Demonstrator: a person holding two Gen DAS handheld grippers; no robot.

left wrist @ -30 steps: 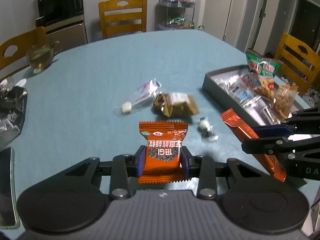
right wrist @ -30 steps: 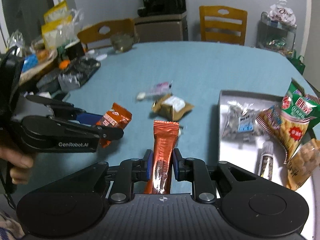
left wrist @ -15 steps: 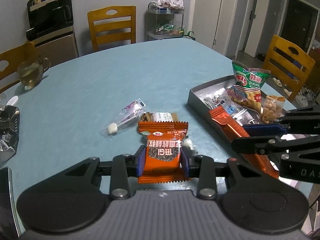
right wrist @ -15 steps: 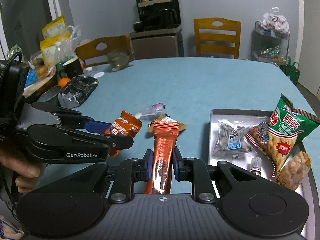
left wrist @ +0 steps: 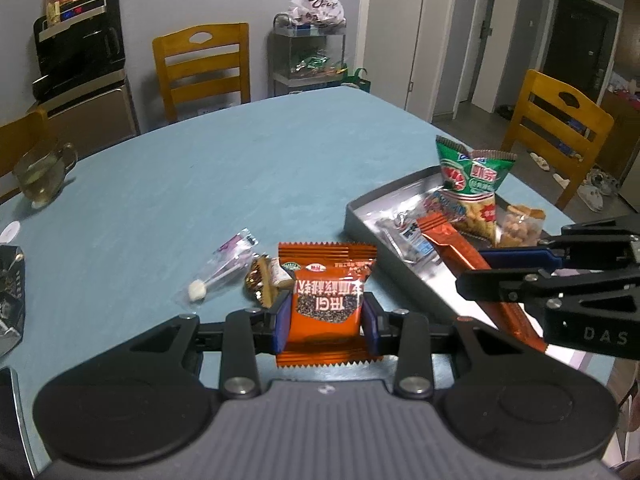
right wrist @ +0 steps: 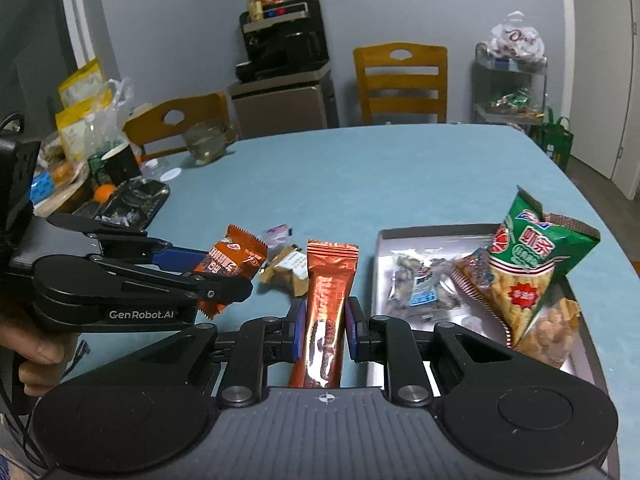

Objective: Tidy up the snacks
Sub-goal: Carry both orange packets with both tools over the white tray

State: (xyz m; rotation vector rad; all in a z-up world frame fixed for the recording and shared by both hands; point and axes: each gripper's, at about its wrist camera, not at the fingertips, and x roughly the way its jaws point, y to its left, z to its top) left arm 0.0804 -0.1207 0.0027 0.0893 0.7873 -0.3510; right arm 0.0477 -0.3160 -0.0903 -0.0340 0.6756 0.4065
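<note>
Both hand-held grippers sit higher above the worktop point(left wrist: 248, 176) than 1 s ago. Left hand-held gripper point(left wrist: 325, 317) stays clamped on the orange packet point(left wrist: 326, 300); right hand-held gripper point(right wrist: 322, 328) on the snack stick point(right wrist: 327, 312), now nearer the tray point(right wrist: 416, 234).

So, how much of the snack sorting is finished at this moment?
Partly done. The grey metal tray already holds a green chip bag, a nut bag and a clear packet. In hand: the left gripper grips a square orange packet, the right gripper a long orange stick pack. Left on the blue table: a brown wrapped snack and a clear lollipop bag.
</note>
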